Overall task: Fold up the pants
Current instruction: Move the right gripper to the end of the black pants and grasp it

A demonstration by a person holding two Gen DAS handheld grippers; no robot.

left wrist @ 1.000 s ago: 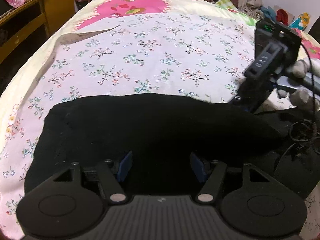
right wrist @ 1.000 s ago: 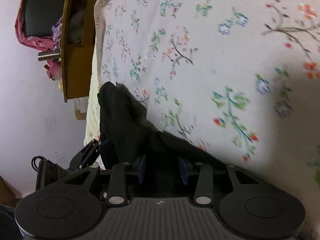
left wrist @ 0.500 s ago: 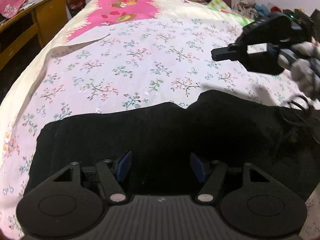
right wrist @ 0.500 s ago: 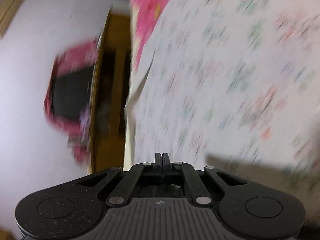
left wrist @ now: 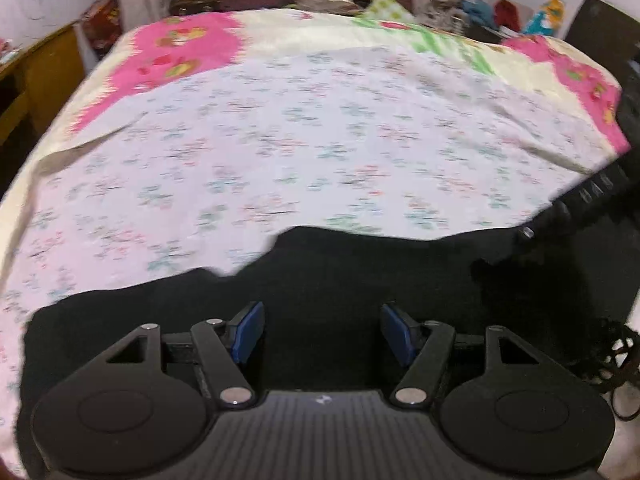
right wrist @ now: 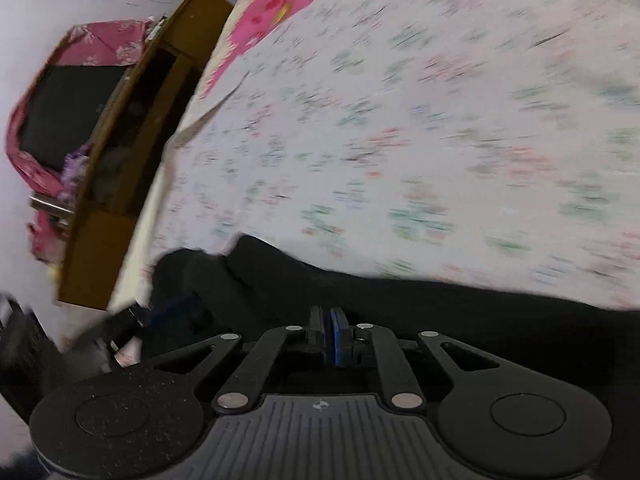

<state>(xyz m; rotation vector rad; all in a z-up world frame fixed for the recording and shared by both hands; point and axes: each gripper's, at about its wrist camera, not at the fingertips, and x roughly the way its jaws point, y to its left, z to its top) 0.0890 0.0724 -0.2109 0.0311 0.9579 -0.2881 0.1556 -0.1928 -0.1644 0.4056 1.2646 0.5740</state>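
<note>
The black pants (left wrist: 360,280) lie flat along the near edge of the bed (left wrist: 320,140), apparently one fold made and more left. Over the pants, the left claw (left wrist: 322,334) gapes wide and empty; the right claw (right wrist: 333,334) is pinched together, holding nothing visible.

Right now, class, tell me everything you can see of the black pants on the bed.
The pants are plain black, soft, matte cloth, lying flat across the near side of the floral sheet, their far edge uneven with a stepped notch. The left tool is open just above them; the right tool is shut over them, and whether it pinches cloth cannot be told.
</note>
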